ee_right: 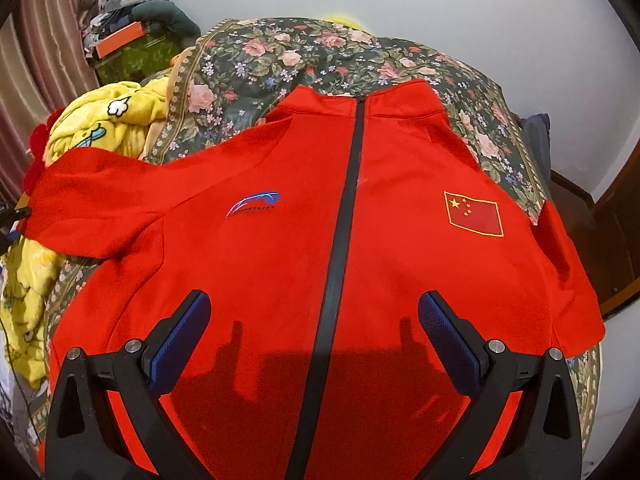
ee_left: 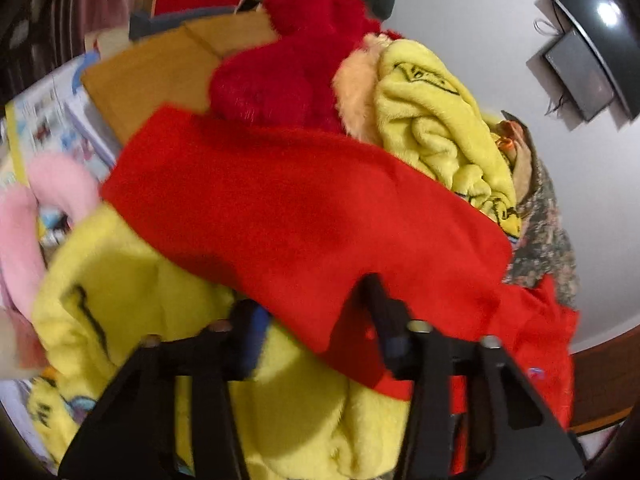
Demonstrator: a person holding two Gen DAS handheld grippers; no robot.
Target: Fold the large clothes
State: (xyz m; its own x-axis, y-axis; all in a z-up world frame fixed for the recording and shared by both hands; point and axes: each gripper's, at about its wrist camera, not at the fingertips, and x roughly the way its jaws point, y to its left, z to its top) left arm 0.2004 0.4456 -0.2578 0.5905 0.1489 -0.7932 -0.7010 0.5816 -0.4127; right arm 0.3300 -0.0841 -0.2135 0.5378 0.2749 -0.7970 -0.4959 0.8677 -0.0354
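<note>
A red zip-up jacket (ee_right: pixel 260 264) lies face up, spread on a floral quilt (ee_right: pixel 300 52), with a black zipper (ee_right: pixel 344 216) down its middle and a flag patch (ee_right: pixel 474 214) on the chest. My right gripper (ee_right: pixel 314 312) hovers open over the lower front, one finger either side of the zipper and nothing between them. In the left wrist view the jacket's red sleeve (ee_left: pixel 300 208) stretches over a yellow blanket. My left gripper (ee_left: pixel 314 312) has its jaws narrowed around the sleeve's end. The cloth lies between the fingers, and a small gap shows beside the left pad.
A crumpled yellow fleece blanket (ee_left: pixel 140 320) lies left of the jacket (ee_right: pixel 100 120). A red plush toy (ee_left: pixel 288 68) and a pink plush (ee_left: pixel 24 220) sit by it. Boxes (ee_right: pixel 120 40) are stacked at the back left by a curtain. A dark screen (ee_left: pixel 580 72) hangs on the wall.
</note>
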